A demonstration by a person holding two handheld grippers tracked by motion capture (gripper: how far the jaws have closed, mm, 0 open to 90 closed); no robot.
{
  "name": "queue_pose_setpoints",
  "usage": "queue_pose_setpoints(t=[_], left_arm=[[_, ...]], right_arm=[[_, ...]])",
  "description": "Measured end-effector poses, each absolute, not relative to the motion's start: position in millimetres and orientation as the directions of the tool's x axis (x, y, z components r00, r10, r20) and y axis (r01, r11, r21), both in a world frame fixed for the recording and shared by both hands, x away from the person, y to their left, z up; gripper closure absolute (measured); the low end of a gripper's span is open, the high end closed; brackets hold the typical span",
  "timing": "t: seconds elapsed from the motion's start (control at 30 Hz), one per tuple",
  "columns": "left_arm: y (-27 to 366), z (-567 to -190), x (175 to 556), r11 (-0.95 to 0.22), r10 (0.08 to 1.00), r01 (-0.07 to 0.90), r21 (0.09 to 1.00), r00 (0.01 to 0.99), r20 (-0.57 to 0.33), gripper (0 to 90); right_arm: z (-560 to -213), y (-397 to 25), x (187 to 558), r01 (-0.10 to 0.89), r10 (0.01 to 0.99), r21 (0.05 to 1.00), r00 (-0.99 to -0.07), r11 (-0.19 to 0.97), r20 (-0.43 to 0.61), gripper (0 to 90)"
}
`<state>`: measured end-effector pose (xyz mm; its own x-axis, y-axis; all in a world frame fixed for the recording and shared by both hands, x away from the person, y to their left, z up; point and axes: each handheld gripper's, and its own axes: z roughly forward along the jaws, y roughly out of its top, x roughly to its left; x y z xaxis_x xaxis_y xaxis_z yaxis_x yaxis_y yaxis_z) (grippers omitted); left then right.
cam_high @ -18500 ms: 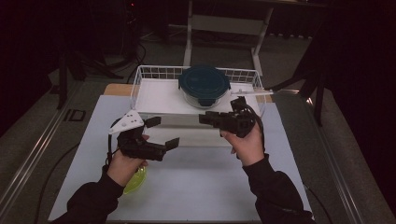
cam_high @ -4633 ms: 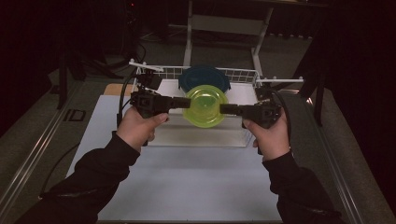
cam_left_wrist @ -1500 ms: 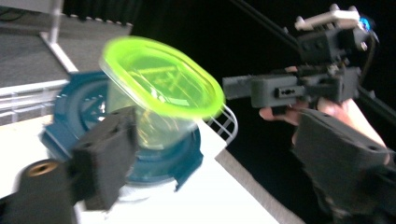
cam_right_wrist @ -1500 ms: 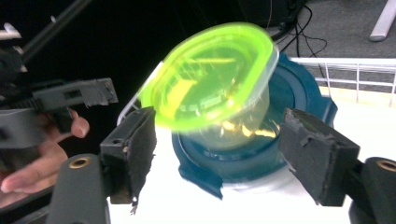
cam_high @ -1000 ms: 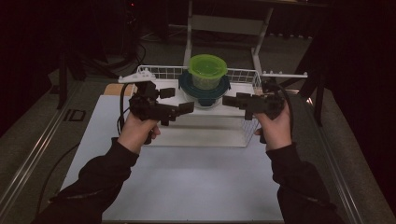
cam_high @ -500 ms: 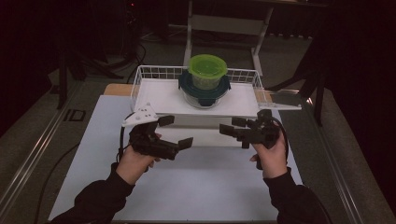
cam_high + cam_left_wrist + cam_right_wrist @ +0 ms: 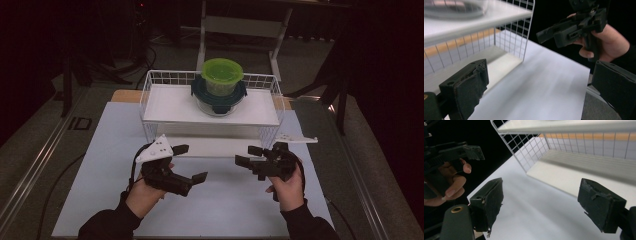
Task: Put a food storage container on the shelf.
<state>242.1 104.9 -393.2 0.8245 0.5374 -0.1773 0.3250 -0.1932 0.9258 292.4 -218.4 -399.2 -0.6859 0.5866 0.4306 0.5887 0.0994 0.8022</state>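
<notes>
Quick count: two containers, one wire rack, two claws. The green container (image 7: 222, 75) with its green lid sits stacked on the bigger clear container with the dark teal lid (image 7: 218, 97), both on the top shelf of the white wire rack (image 7: 150, 100) at the far end of the white surface (image 7: 225, 210). The left claw (image 7: 191, 163) is spread wide with nothing between its pads — it hovers over the surface just in front of the rack. The right claw (image 7: 246, 155) is spread too and empty, held near the rack's lower shelf. Whether either one is brushing the surface is hard to say from up high, but it looks like they're clear of it.
</notes>
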Motion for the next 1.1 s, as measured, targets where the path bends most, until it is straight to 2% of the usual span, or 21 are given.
queue_pose_setpoints(t=[0.2, 0.7, 1.1], left_arm=[[105, -414, 236, -0.197, 0.529, 0.361, 0.912, 0.822, -0.211, 0.6], [109, -448, 222, -0.223, 0.514, 0.356, 0.907, 0.834, -0.201, 0.6], [115, -470, 221, -0.221, 0.527, 0.332, 0.917, 0.832, -0.174, 0.7]], right_arm=[[-419, -220, 285, 0.611, 0.589, 0.783, -0.678, 0.119, 0.44, 19.4], [-460, -225, 268, 0.611, 0.596, 0.774, -0.686, 0.163, 0.417, 17.8], [-476, -244, 261, 0.594, 0.63, 0.79, -0.674, 0.152, 0.386, 17.1]])
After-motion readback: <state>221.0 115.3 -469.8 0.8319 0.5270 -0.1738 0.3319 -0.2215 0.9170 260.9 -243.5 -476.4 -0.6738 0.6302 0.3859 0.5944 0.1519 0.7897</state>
